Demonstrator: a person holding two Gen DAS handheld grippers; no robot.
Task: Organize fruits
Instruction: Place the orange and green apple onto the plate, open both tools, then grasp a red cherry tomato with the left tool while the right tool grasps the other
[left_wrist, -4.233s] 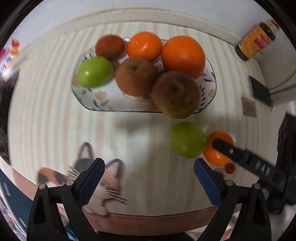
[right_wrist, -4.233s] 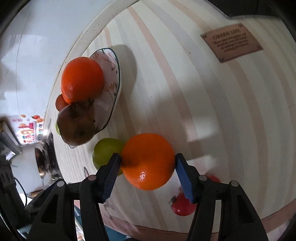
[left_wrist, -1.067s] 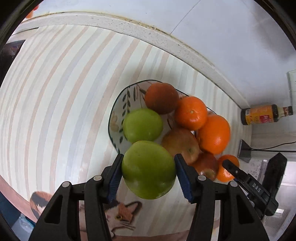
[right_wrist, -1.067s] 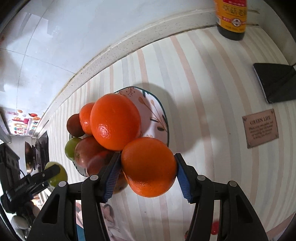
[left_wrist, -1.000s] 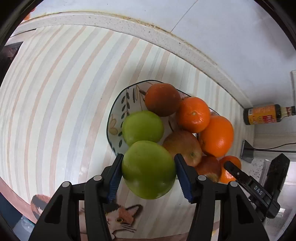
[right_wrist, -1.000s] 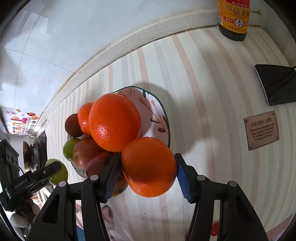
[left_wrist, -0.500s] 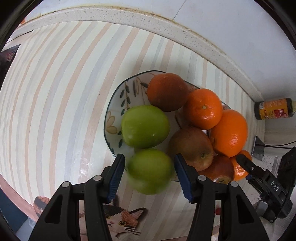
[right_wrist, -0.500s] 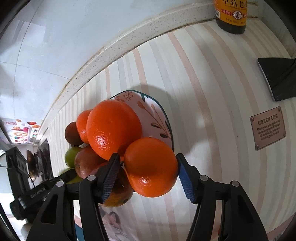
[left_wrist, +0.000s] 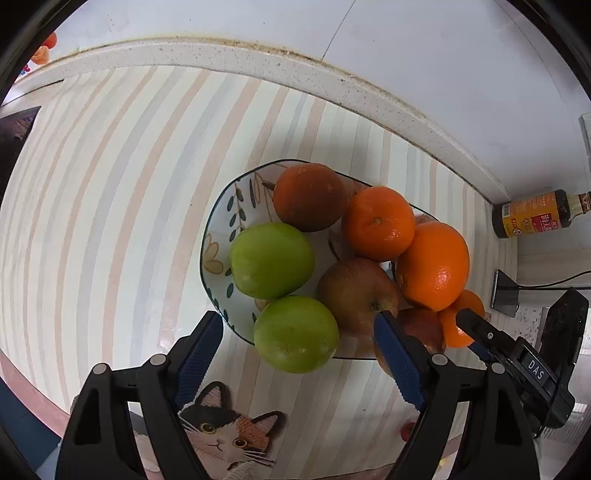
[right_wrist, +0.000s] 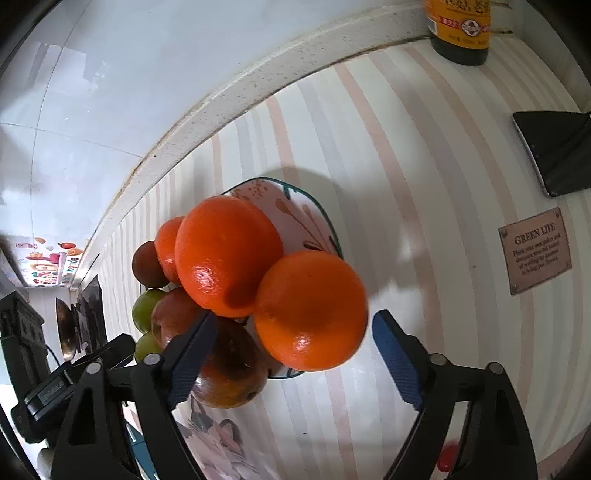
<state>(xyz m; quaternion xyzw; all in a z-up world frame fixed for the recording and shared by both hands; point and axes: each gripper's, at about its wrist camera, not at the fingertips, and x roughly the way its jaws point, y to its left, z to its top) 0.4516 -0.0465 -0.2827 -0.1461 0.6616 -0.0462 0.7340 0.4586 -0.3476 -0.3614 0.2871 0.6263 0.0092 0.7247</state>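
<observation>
A patterned bowl on the striped tablecloth holds several fruits. In the left wrist view a green apple rests on the bowl's near rim beside another green apple, red apples and oranges. My left gripper is open, its pads apart from the apple. In the right wrist view an orange lies on the bowl's near right rim against a larger orange. My right gripper is open around it, with gaps on both sides.
A sauce bottle stands by the back wall at the right. A black stand and a "GREEN LIFE" plaque lie right of the bowl. A small red fruit lies near the front edge. A cat picture marks the cloth's front.
Both grippers have opened. The green apple has left the left gripper and the orange the right one; both now rest on the bowl's rim.
</observation>
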